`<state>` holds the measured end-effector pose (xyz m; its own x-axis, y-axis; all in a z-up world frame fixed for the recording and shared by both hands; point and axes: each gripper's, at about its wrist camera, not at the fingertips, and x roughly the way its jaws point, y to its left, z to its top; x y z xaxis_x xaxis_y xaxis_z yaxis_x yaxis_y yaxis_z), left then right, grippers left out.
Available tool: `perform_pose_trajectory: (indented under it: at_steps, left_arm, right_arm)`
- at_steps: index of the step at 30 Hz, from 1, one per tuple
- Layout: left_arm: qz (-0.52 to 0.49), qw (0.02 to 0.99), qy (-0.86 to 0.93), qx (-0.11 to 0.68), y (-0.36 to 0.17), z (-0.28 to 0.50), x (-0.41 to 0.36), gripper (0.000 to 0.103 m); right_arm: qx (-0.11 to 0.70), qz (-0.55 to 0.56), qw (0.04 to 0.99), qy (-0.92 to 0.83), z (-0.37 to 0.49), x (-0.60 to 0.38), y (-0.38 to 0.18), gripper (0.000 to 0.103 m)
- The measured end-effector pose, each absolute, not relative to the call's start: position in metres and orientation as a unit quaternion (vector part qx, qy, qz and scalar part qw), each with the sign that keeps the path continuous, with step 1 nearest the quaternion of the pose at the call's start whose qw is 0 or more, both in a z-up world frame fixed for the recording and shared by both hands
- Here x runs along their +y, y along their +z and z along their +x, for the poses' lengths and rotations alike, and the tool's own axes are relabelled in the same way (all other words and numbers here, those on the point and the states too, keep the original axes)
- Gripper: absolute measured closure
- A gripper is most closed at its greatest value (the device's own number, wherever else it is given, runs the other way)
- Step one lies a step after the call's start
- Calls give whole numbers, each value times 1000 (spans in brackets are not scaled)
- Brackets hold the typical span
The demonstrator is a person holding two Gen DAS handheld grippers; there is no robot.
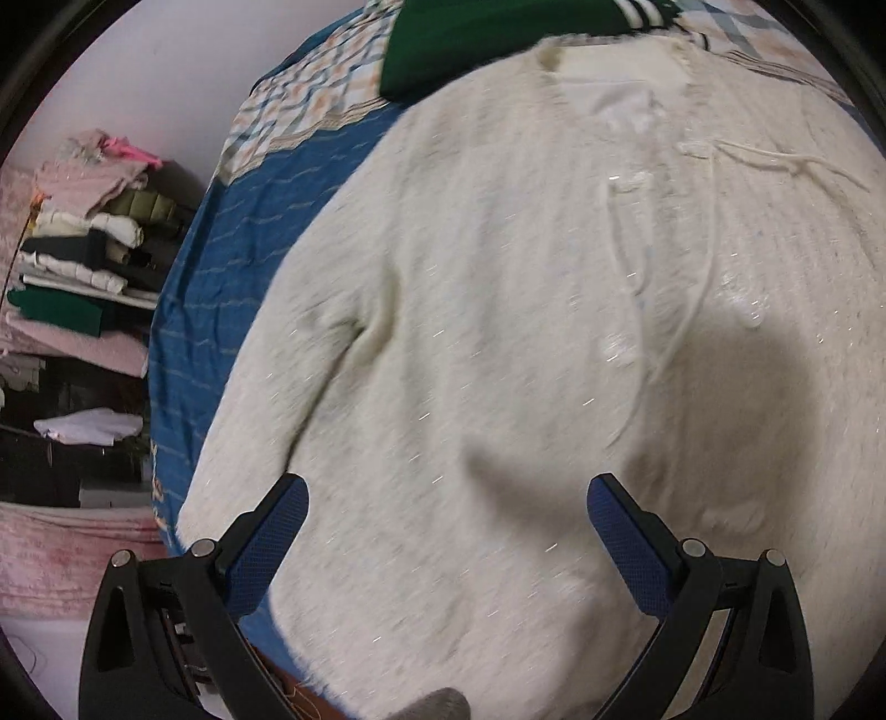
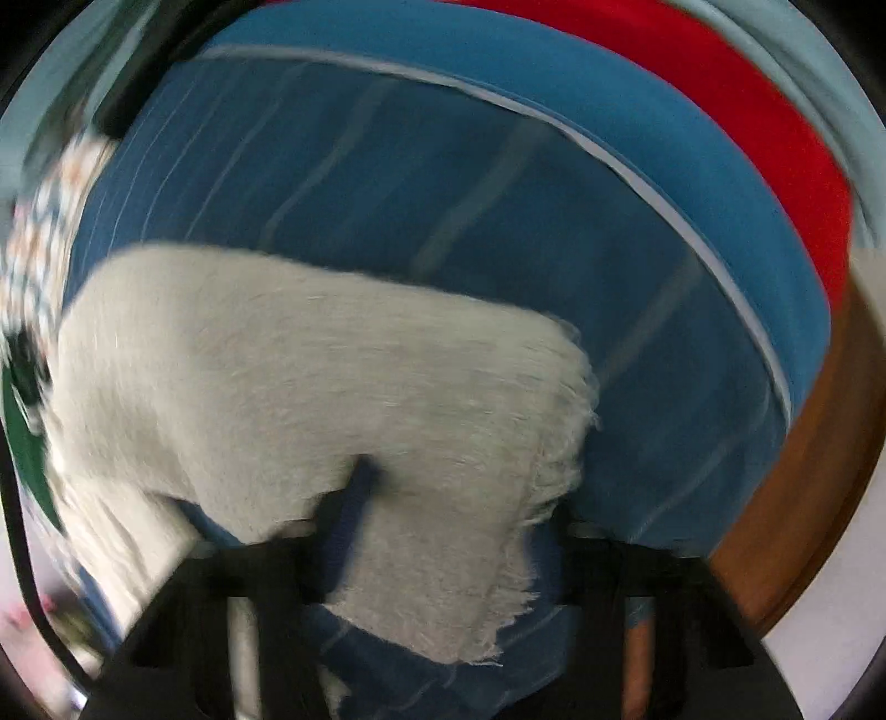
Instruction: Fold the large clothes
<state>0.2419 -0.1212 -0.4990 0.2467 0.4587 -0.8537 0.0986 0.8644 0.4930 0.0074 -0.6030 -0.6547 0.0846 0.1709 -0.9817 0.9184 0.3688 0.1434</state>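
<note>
A cream fuzzy sweater [image 1: 526,343] lay spread flat on a bed [image 1: 221,266] covered with a blue striped sheet. Its neckline pointed to the far end of the bed, and its one sleeve [image 1: 266,399] ran along the bed's left edge. At the far end, a dark green garment [image 1: 487,39] with white stripes lay on a checked blanket [image 1: 310,105], just beyond the sweater's collar and partly touching it.

The left gripper [image 1: 447,531] hovered above the lower part of the sweater. Its fingers [image 1: 266,548] with blue pads stood wide apart and held nothing. A soft shadow fell on the knit between them.

In the right wrist view, which was strongly blurred, the other sleeve [image 2: 343,399] of the sweater was lifted from the sheet, and its fringed cuff hung down over the right gripper [image 2: 443,531]. One blue pad showed against the sleeve on the left side; the other finger was hidden behind the cloth. It was not possible to tell if these fingers were closed on the sleeve.

Past the bed's left edge stood a shelf [image 1: 83,343] with a pile of folded clothes [image 1: 94,238]. Beyond the bed's right edge, a red cloth [image 2: 747,122] and a brown wooden surface [image 2: 803,498] were seen.
</note>
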Motion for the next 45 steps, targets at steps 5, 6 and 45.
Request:
perform_pose_trajectory:
  at_steps: [5,6,45]
  left_arm:
    - [248,759,93,594,-518,245,-151,0]
    - [250,759,90,594,-524,248,-156,0]
    - [53,769,204,603,-495,237,-10,0]
  right_arm:
    - [548,376,642,-383,10,-639,-610,90]
    - [531,375,646,-401,5,-655,-606,90]
    - [252,635,666,-300,20,-661,-665,94]
